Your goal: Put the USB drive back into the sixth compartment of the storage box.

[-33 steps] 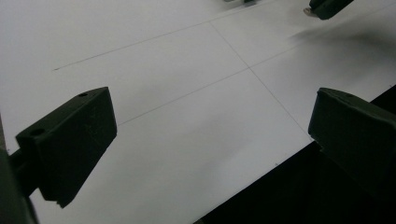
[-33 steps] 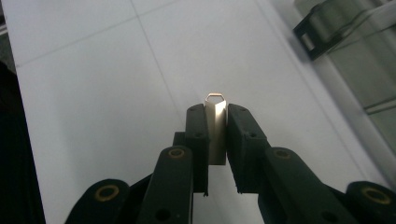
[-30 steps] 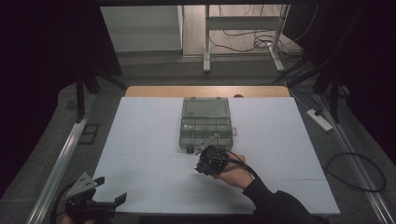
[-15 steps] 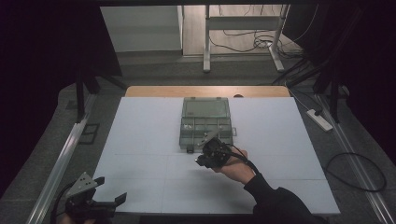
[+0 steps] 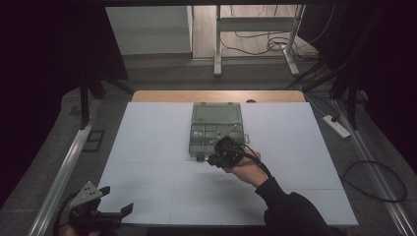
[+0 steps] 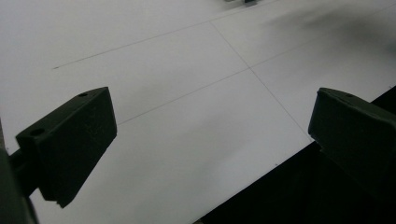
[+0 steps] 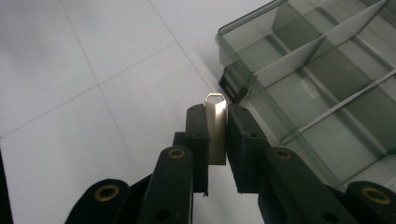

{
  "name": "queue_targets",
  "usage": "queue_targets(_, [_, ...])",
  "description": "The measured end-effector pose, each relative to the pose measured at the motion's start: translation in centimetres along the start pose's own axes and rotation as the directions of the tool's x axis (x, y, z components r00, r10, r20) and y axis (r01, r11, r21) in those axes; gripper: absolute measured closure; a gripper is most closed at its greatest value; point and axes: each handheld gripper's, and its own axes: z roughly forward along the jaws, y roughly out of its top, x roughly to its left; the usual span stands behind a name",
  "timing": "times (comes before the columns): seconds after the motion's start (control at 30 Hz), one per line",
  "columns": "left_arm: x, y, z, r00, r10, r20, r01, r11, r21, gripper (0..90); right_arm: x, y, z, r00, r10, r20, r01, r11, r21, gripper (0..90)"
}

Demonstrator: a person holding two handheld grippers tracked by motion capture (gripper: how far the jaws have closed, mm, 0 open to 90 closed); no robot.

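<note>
— Progress? The right gripper [image 7: 215, 140], clamped on the metal clip [image 7: 215, 126], has edged up to the organizer box's [image 5: 216, 129] front edge.
— Drop-off looks next. The left gripper [image 6: 210, 140], jaws apart, idles at the table's [image 5: 147, 147] near-left corner.

A white sheet [image 5: 147, 147] marked with thin lines covers the tabletop [image 5: 162, 96], whose wooden far edge shows bare. On the grey floor, a power strip [image 5: 336, 126] lies at the right, and cables [image 5: 255, 44] sprawl beyond a white stand [image 5: 217, 49].
</note>
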Motion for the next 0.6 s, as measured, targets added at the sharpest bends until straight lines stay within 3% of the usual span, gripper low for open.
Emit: queue_targets(0.6, [0.0, 0.0, 0.0, 1.0000, 0.001, 0.000, -0.001, 1.0000, -0.002, 1.1, -2.1, 1.6, 0.7, 0.9968, 0.041, 0.069, -0.038, 0.998, -0.050, 78.7])
